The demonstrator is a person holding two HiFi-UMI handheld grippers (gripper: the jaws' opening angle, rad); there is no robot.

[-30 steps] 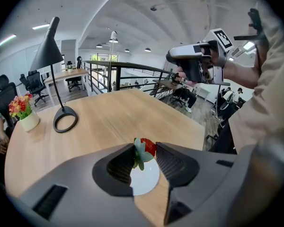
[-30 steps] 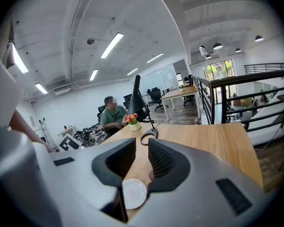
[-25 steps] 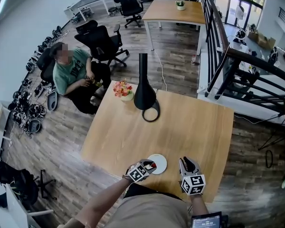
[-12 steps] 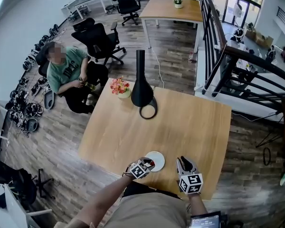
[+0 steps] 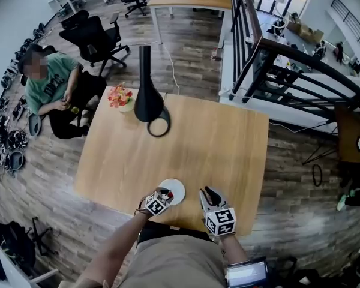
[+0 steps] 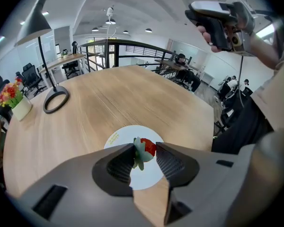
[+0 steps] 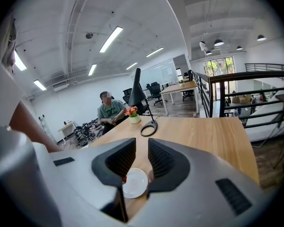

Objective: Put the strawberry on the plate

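On wooden table (image 5: 198,143) | left tool (image 6: 144,156) grasping strawberry (image 6: 149,147) at plate (image 6: 119,138) | right tool (image 7: 141,161) released, empty

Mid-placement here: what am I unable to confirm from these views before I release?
- Whether the strawberry touches the plate: the left gripper view looks down from above; in the head view it is tiny at the left gripper.
- Plate's near rim: left gripper view, behind the jaws.
- Yellow print on plate: too small to read.
- Strawberry in right gripper view: mostly behind the right gripper.
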